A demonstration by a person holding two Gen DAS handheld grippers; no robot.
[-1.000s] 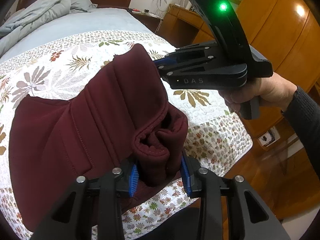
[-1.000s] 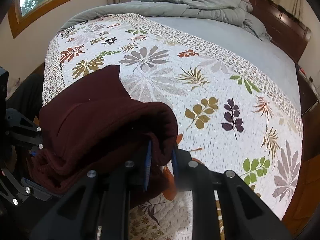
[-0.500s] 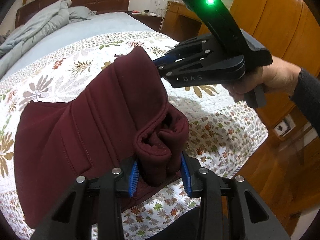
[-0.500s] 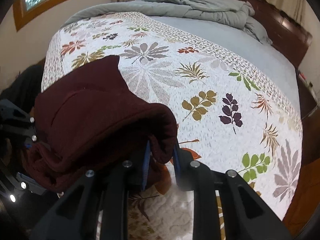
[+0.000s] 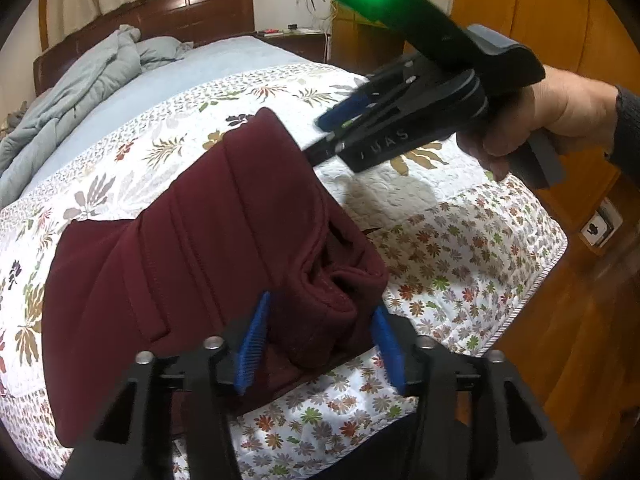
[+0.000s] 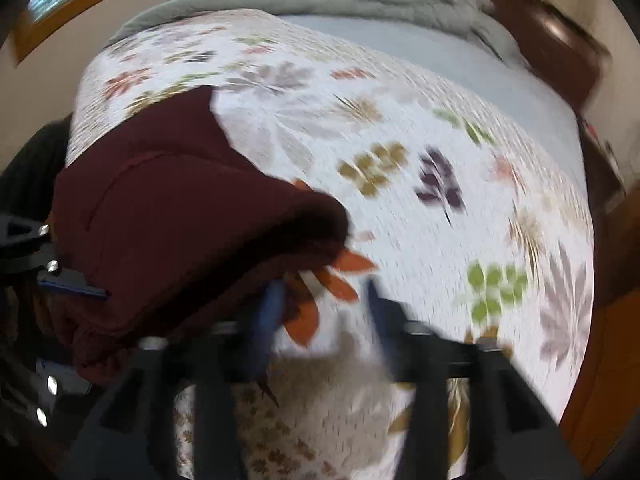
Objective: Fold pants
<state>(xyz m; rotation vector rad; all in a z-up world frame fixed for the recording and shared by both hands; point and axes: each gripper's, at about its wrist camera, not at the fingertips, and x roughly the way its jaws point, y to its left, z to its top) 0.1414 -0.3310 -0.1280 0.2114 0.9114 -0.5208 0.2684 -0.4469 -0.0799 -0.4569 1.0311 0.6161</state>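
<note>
Folded maroon pants (image 5: pixel 192 248) lie on the floral quilt (image 5: pixel 440 240) near the bed's foot corner. My left gripper (image 5: pixel 320 344) is low over their near rolled edge. Its jaws are opening, and the thick fold still sits between the blue pads (image 5: pixel 252 340) without being pinched. A hand holds my right gripper (image 5: pixel 326 136) just off the pants' far corner, jaws opening and apart from the cloth. The right wrist view is blurred. There the right gripper (image 6: pixel 324 308) has only quilt between its fingers, and the pants (image 6: pixel 180 216) lie to its left.
A crumpled grey-blue duvet (image 5: pixel 80 92) is heaped by the dark wooden headboard (image 5: pixel 180 16). The bed's corner edge (image 5: pixel 552 248) drops to a wooden floor (image 5: pixel 580 320). Wooden cupboards (image 5: pixel 568 20) stand to the right, and a wall socket (image 5: pixel 600 228) is low on the wall.
Both grippers have opened and let go of the pants, which have settled onto the quilt. The right gripper has drawn back off the far corner.
</note>
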